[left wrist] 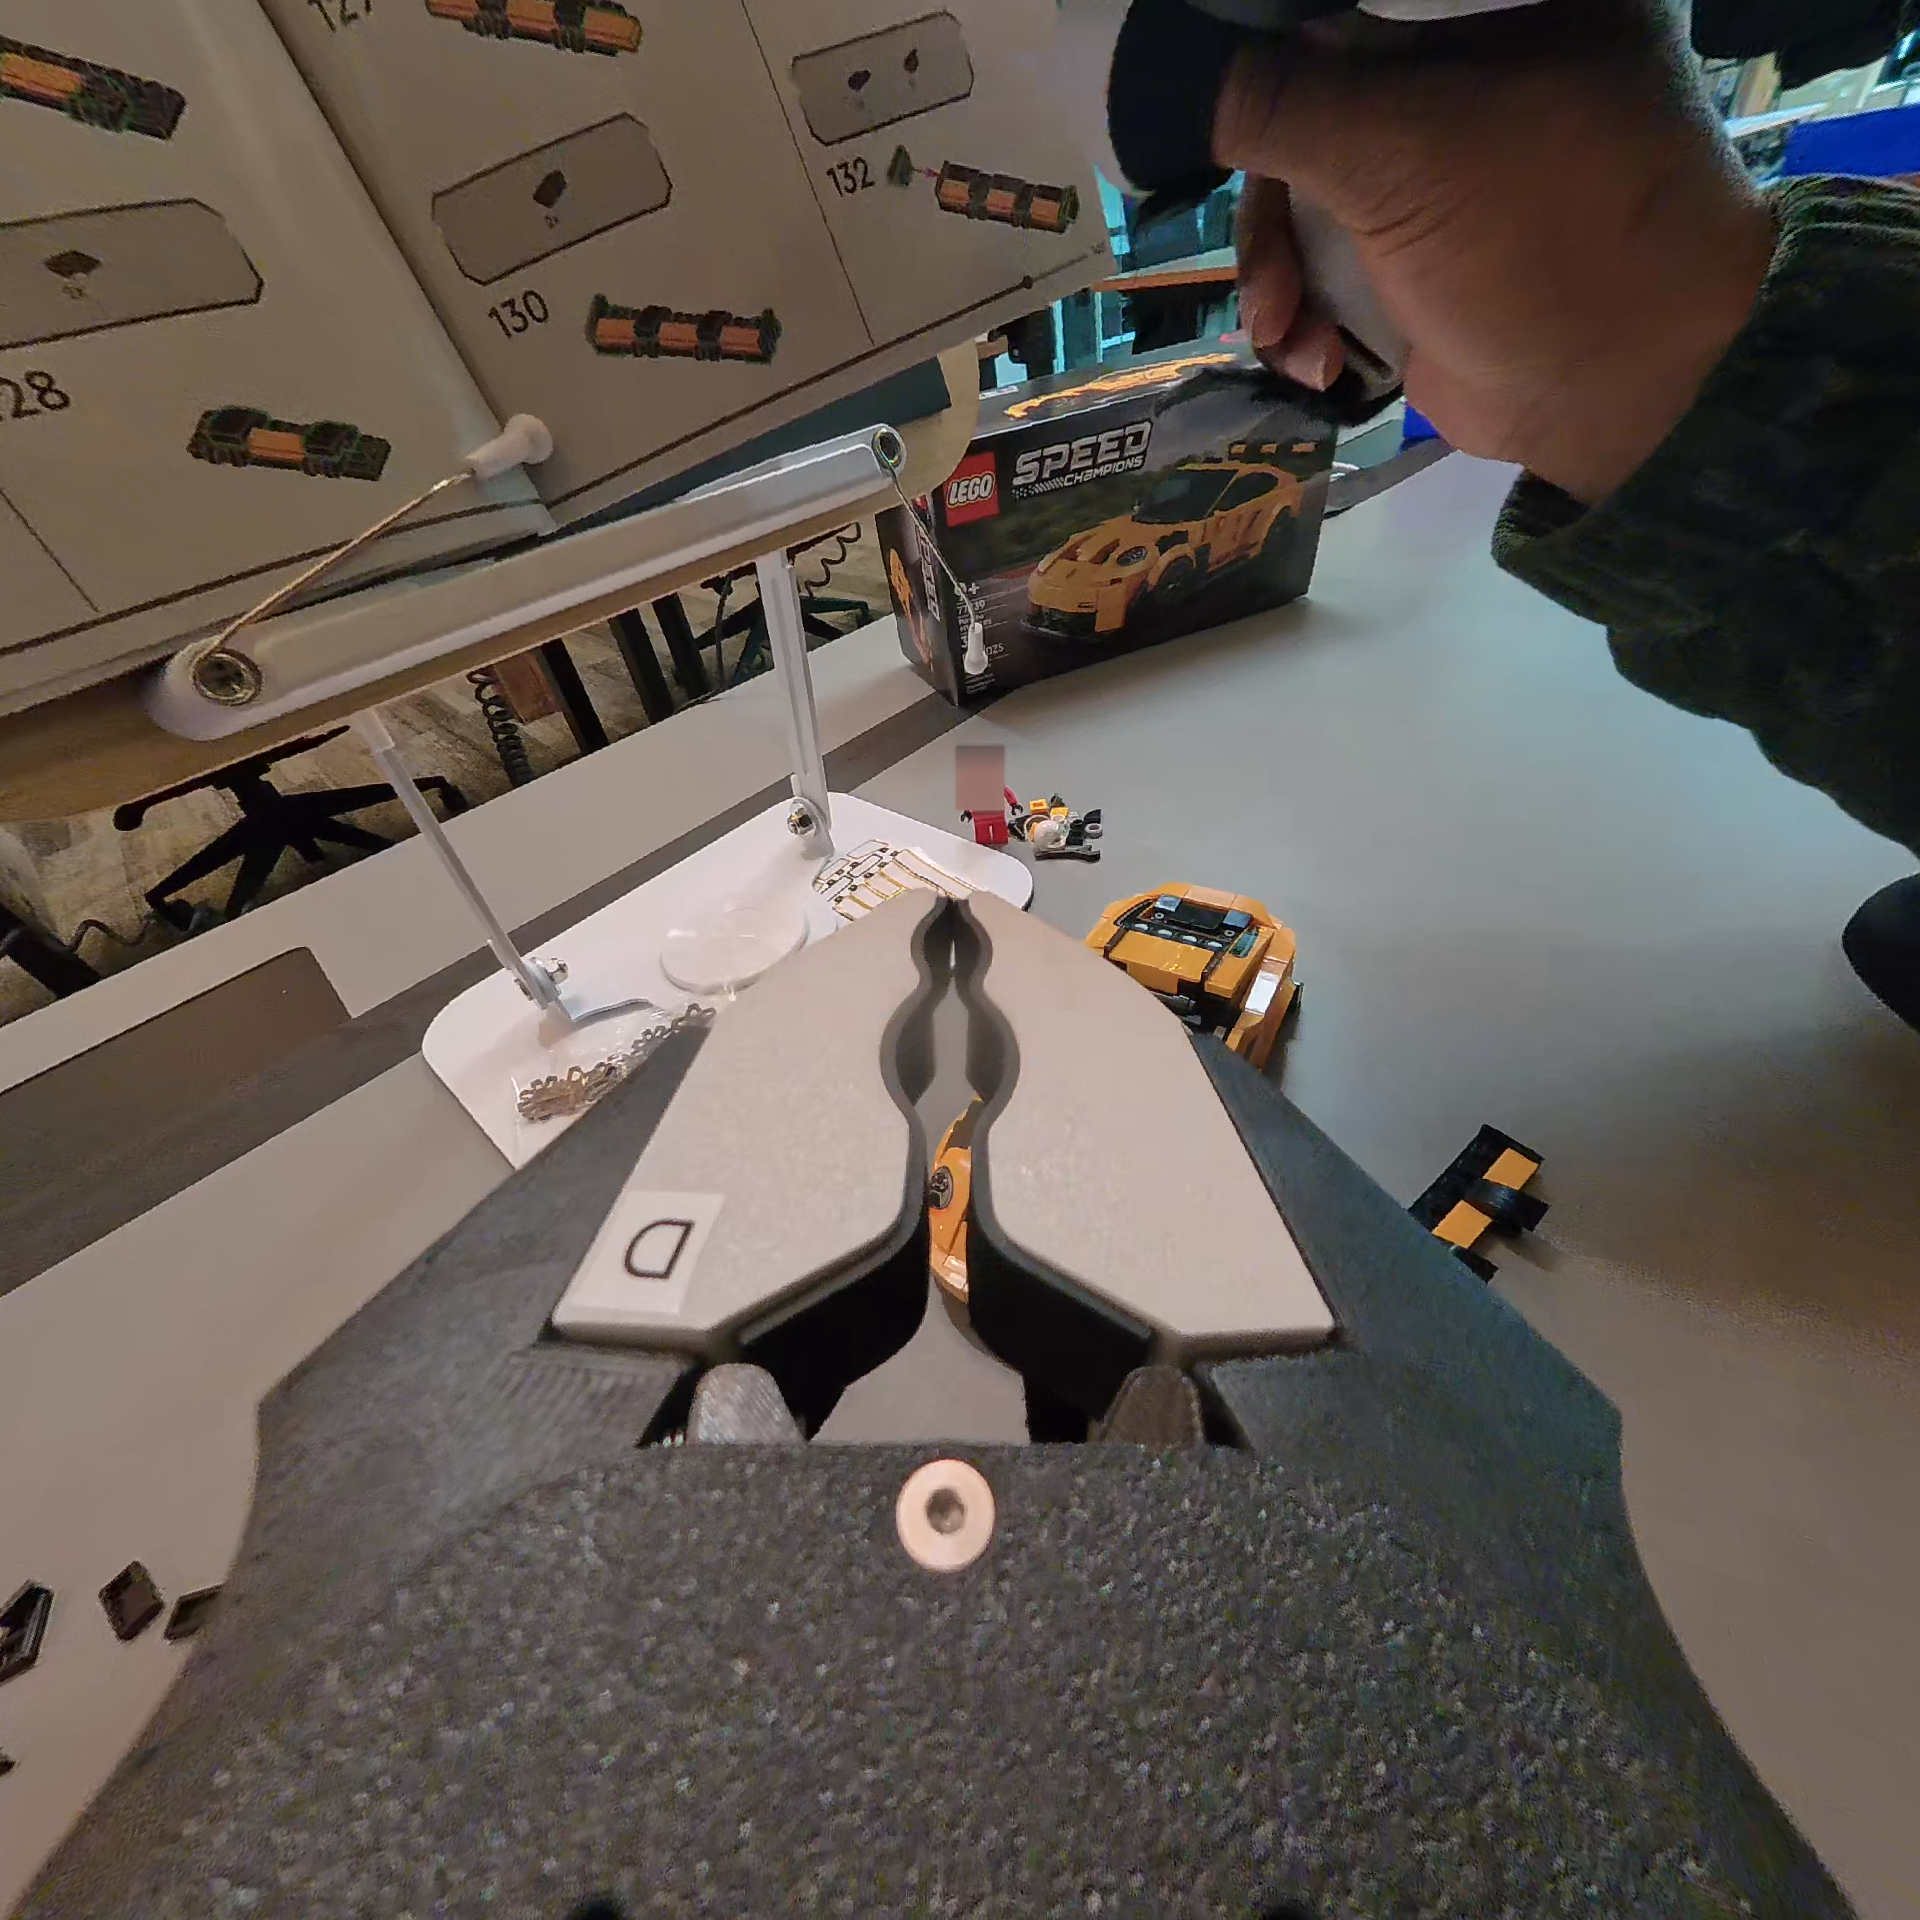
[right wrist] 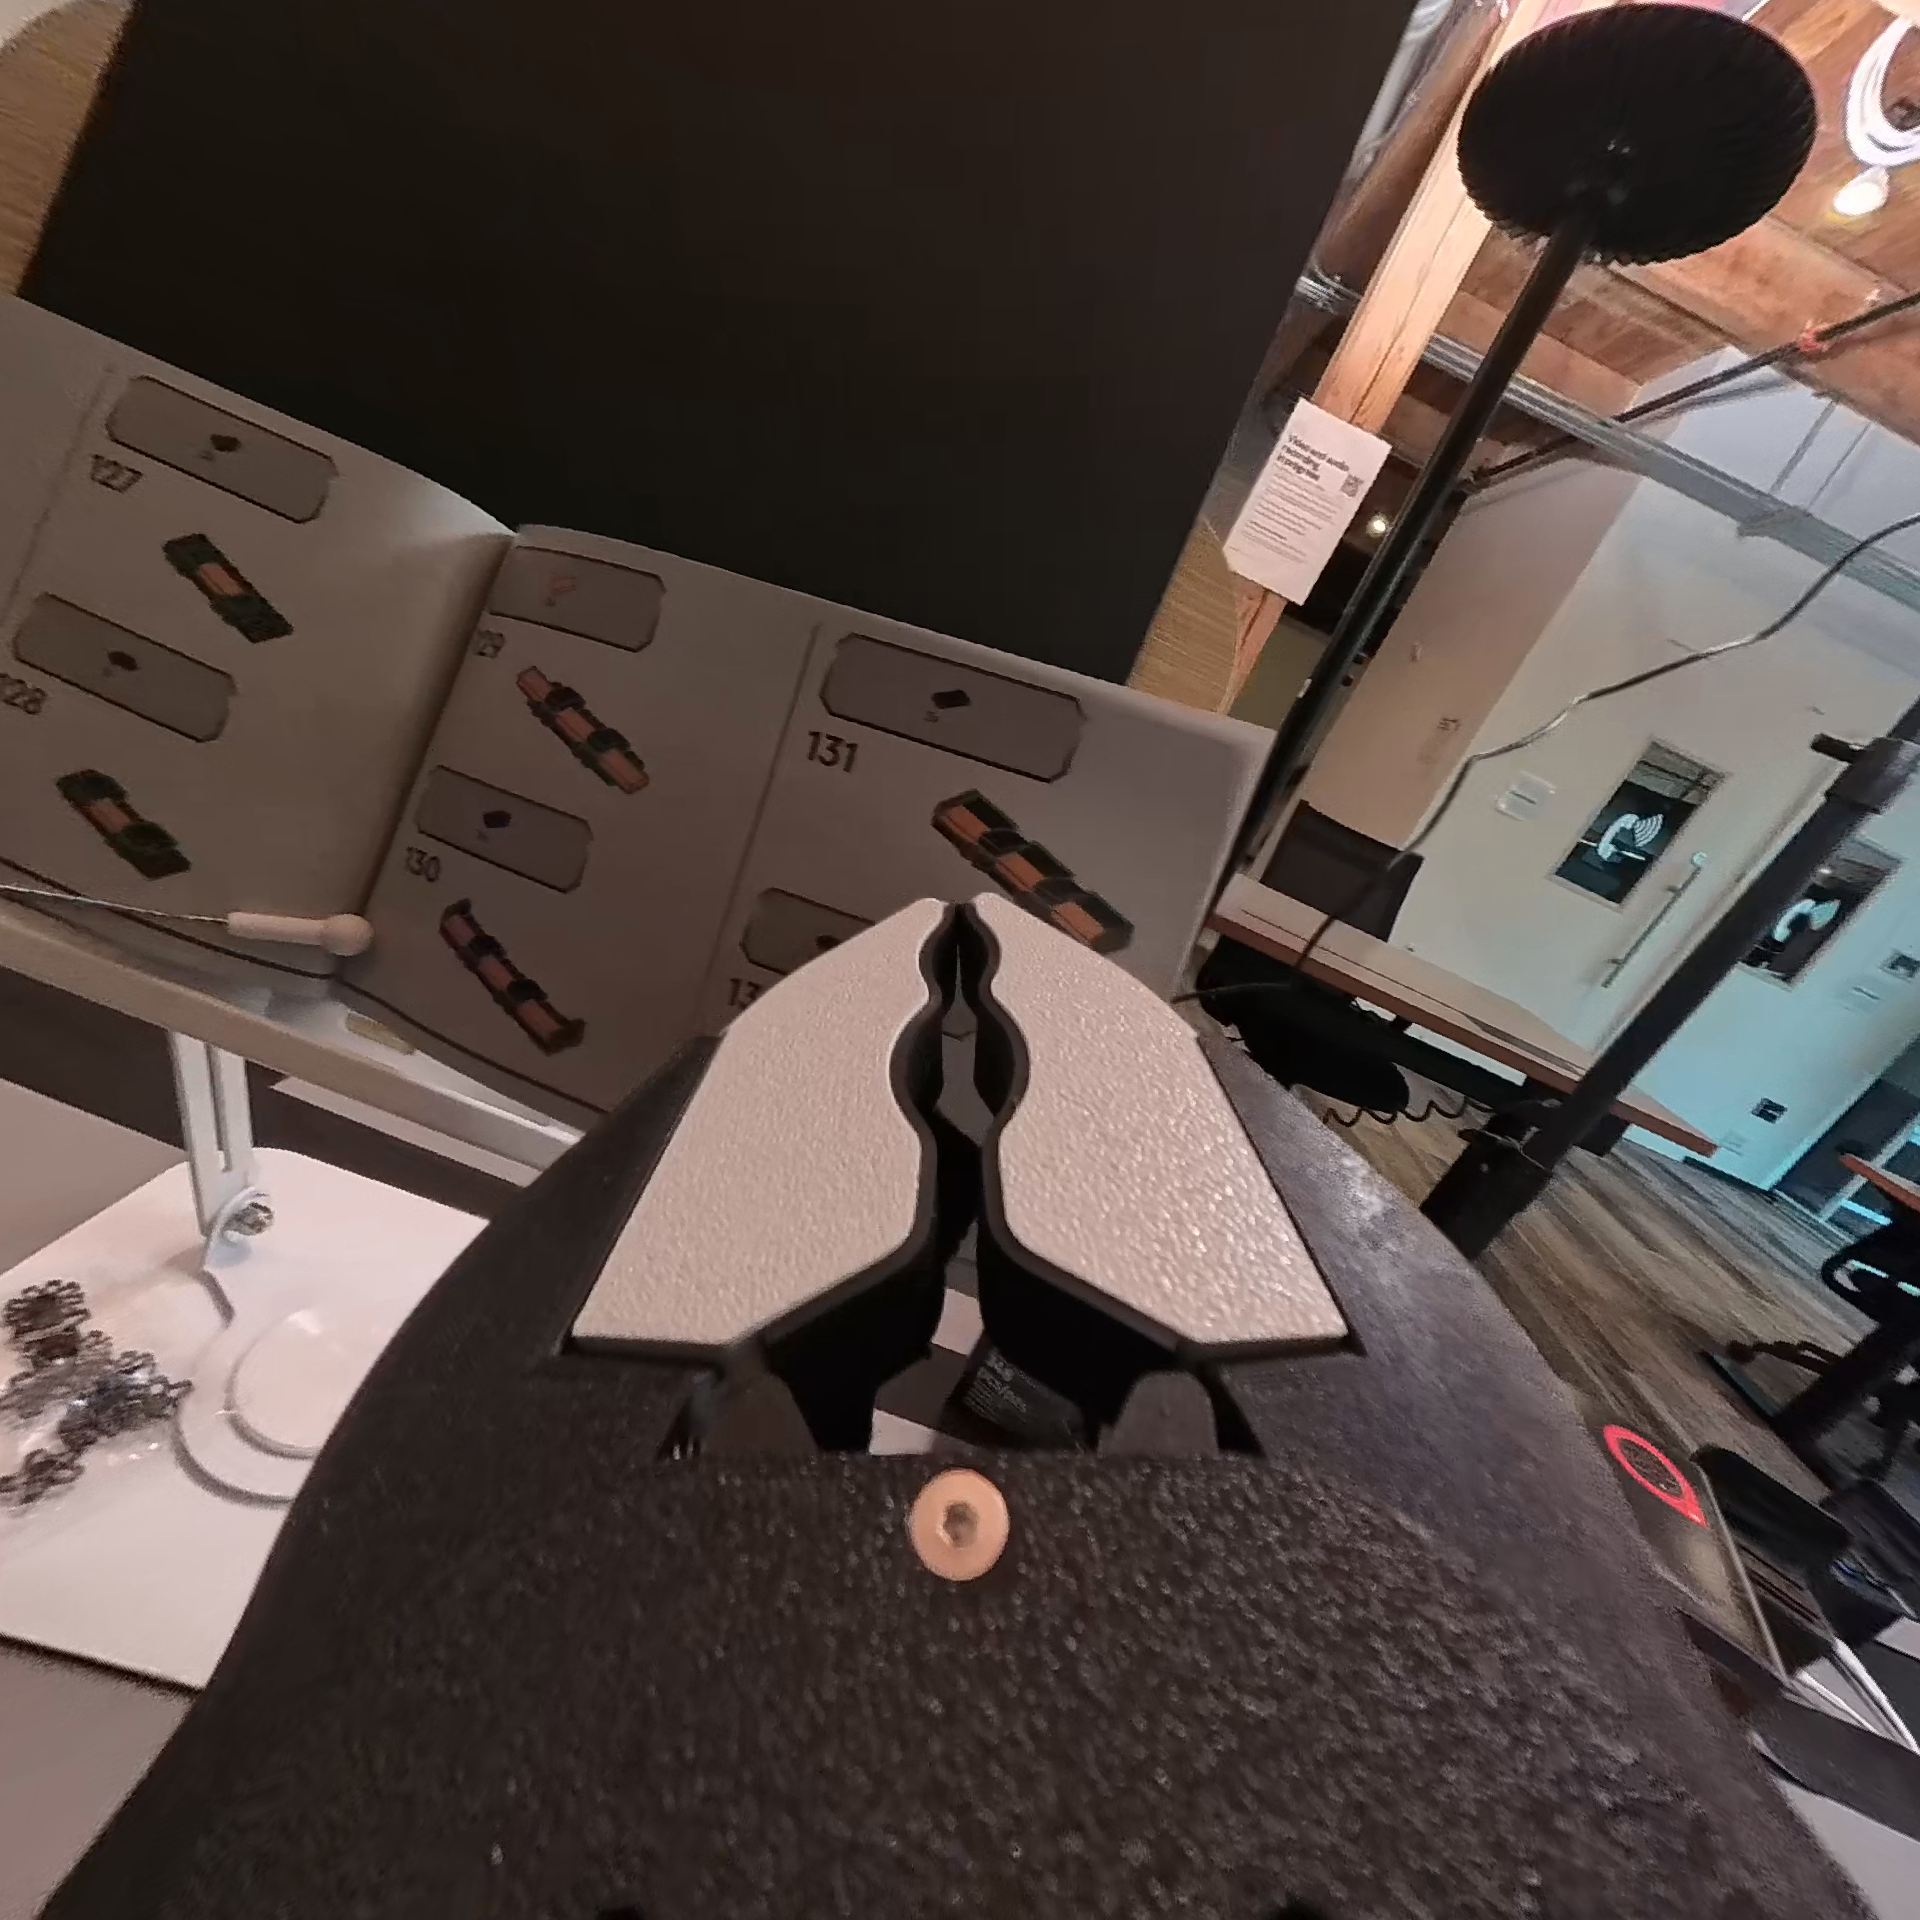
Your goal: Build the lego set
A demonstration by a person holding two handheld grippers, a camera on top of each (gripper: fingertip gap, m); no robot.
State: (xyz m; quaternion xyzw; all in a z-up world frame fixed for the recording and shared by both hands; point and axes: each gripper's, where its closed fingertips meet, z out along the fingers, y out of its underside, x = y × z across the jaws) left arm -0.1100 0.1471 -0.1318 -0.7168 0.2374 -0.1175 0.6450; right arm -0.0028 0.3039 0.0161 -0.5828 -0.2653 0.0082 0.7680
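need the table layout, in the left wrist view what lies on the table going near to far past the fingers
black and orange striped lego strip → partly built orange lego car → small pile of loose lego parts beside a red minifigure → dark lego set box picturing a yellow car

A grey table (left wrist: 1507, 831) carries everything. At twelve o'clock, toward the far edge, stands the set's box (left wrist: 1122, 540). Just nearer, a red minifigure (left wrist: 985, 816) stands beside a small heap of loose parts (left wrist: 1060, 826). At eleven o'clock sits the white stand base (left wrist: 582, 997), bearing a clear bag of small grey pieces (left wrist: 592, 1070). The yellow car body (left wrist: 1205, 956) rests at one o'clock; a black-and-yellow strip (left wrist: 1481, 1195) lies at three. Small black pieces (left wrist: 125, 1600) lie at eight o'clock.
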